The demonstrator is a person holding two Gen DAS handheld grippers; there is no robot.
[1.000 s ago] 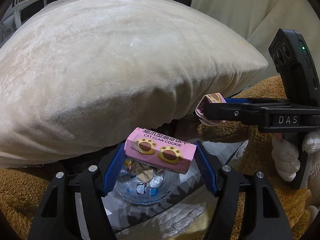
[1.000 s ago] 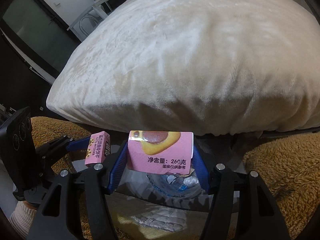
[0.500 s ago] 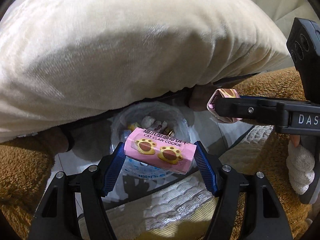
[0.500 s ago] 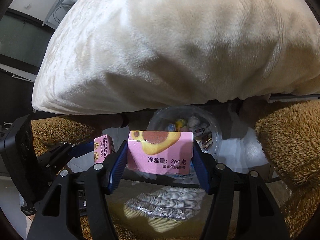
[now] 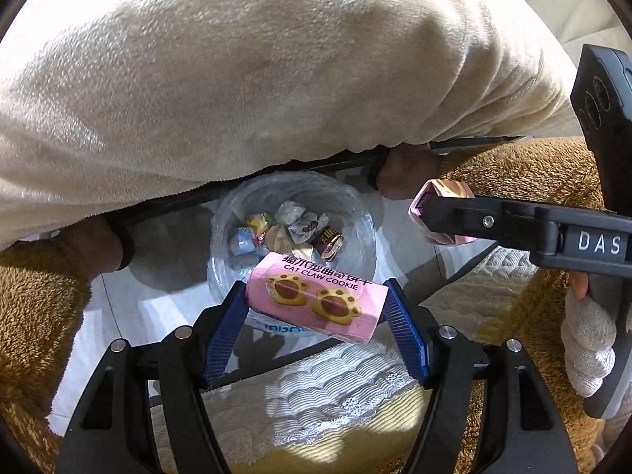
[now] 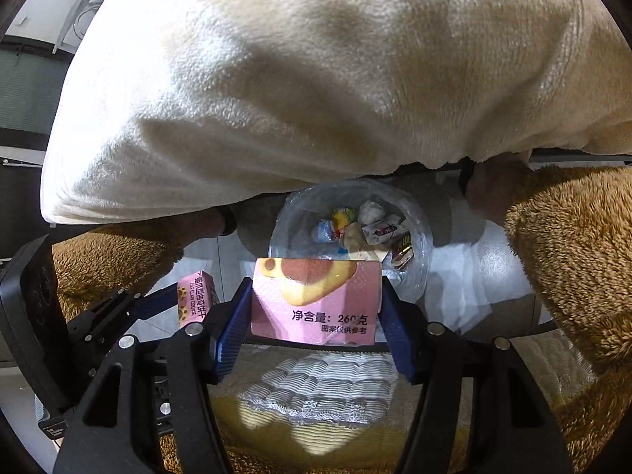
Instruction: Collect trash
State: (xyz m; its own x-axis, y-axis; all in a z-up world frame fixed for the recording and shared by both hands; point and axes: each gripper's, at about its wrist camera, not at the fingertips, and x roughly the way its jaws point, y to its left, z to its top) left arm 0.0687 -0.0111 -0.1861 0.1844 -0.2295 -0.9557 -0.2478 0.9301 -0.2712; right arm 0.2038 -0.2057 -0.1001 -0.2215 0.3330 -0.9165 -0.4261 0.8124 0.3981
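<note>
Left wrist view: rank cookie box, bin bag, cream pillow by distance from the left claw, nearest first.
1. Cookie box, pinched in the left claw.
2. Bin bag, just beyond, below the box.
3. Cream pillow, farthest, filling the top.

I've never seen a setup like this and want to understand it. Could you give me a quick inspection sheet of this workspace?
Surface: pale floor below; a quilted cover under the grippers.
Job's things: two pink cookie boxes, one in the left hand-held gripper, one in the right hand-held gripper; a clear-lined bin holds wrappers.
Clutter: nothing seen.
Grippers: both closed on their boxes, poised above the bin.
Cables: nothing seen.
Surroundings: a big cream pillow overhangs the bin; brown fleece on both sides; a gloved hand on the right gripper's handle.
</note>
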